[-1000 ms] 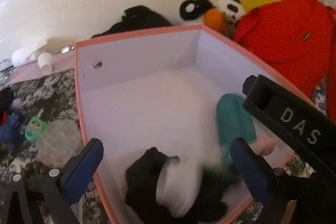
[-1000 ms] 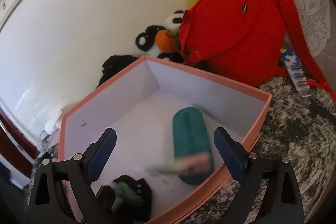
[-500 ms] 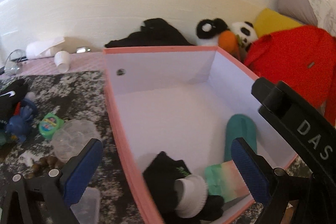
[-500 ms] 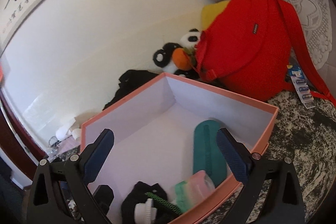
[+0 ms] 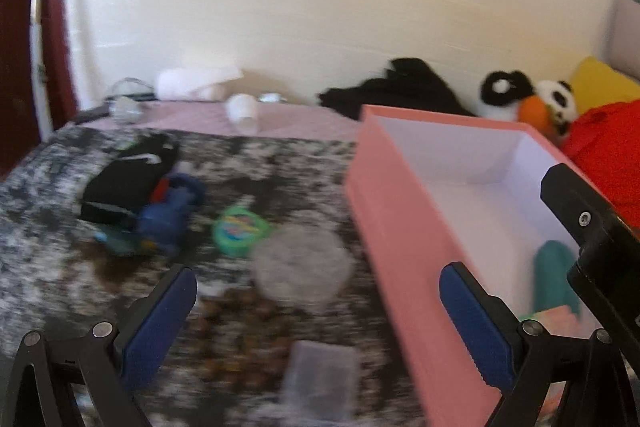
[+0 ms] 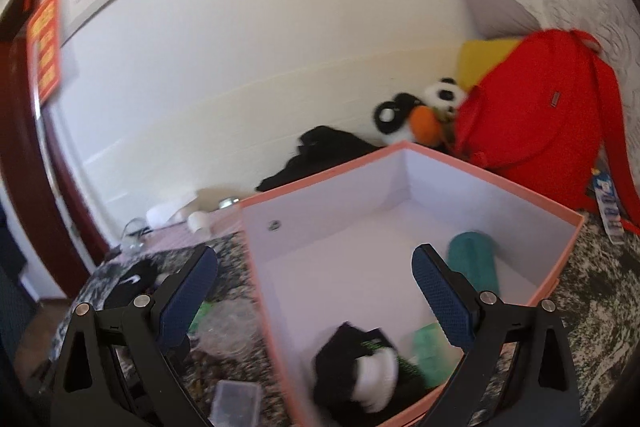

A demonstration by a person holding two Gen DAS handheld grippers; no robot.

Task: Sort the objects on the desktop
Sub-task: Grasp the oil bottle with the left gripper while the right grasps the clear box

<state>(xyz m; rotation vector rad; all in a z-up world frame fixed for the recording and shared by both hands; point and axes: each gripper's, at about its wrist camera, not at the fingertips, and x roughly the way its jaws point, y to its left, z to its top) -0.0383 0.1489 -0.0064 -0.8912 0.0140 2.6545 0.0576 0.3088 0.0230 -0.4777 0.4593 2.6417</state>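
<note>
Left view smeared: clear case [image 5: 320, 383] and beads [image 5: 236, 327] barely readable; the box [image 5: 404, 267] wall hides most of its contents

Our left tool [image 5: 318, 311] hangs spread wide with nothing between its pads, a clear round lid [image 5: 302, 265] (blurred) at twelve o'clock, the pink box [image 5: 404, 227] at two, holding a teal case [image 5: 554, 277].

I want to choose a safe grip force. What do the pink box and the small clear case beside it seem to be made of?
The pink box looks like rigid paperboard: matte pink outside, plain white inside, thin straight walls with sharp folded corners and a small metal eyelet. The small clear case looks like hard see-through plastic, flat and rectangular, though blur leaves this uncertain.
</note>
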